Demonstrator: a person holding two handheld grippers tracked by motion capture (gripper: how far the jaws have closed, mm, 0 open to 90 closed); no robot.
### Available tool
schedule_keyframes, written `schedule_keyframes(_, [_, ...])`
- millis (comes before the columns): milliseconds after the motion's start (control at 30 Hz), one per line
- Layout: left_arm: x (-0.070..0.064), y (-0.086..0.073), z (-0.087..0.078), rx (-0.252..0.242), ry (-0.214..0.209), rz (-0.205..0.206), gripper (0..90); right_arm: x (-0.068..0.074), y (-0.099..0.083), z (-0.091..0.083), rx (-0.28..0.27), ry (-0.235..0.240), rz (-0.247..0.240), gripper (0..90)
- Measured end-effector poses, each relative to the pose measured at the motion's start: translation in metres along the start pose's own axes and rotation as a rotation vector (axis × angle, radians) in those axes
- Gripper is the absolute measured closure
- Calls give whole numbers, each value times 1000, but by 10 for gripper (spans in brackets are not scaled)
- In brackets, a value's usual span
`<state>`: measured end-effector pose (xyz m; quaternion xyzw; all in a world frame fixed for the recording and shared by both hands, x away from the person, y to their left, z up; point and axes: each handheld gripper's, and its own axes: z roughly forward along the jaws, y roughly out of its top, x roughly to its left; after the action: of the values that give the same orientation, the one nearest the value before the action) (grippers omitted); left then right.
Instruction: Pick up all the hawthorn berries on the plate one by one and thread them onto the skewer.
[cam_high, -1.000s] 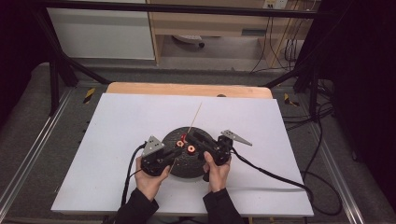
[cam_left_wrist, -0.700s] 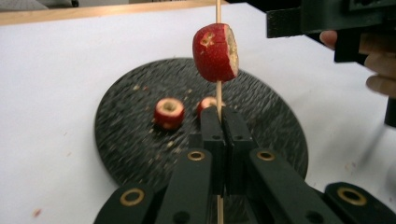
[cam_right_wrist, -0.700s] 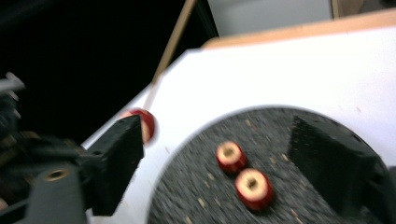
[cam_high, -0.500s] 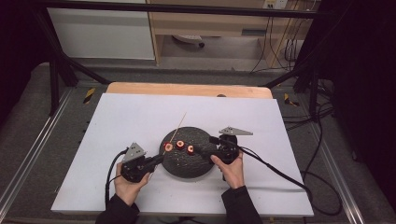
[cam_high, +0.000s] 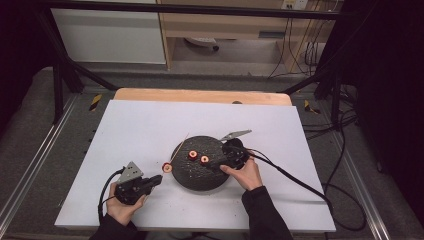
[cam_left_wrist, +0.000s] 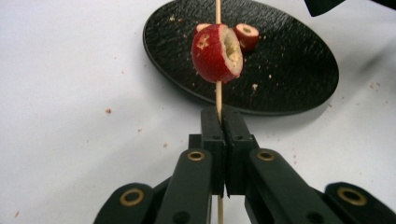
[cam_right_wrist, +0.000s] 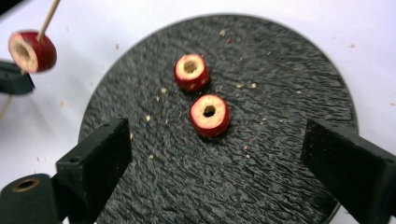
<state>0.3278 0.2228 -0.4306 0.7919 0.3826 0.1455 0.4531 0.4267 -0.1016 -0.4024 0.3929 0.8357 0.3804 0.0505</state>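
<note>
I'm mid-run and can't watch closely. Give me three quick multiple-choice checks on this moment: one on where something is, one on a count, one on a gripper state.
1. Where is the fruit piece threaded on the skewer?
A. Lying on the plate
B. On the skewer, just ahead of the left gripper's tips
C. Between the right gripper's jaws

2. How many red fruit pieces lie on the black plate?
A. One
B. Two
C. Four

3. How does the right gripper stand?
A. Open above the plate
B. Shut on the skewer
C. Shut on a fruit piece

Answers:
1 B: the left gripper view shows the skewered fruit piece on the skewer just past the left gripper, which is shut on the stick.
2 B: two fruit pieces lie on the black plate.
3 A: the right gripper has its jaws wide apart, holding nothing.
</note>
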Motion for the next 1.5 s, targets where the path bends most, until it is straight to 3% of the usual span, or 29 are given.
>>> schedule_keyframes(400, [2,-5,-3,10,1,10,886,8,34,21,164,-28,-51,206])
schedule_keyframes(667, [5,-6,-4,11,0,0,886,5,43,41,279,-26,-48,327])
schedule_keyframes(1000, [5,-6,-3,18,-2,5,886,-2,45,49,303,20,-16,489])
schedule_keyframes(1500, [6,-6,-3,17,0,2,886,-5,43,55,348,35,16,598])
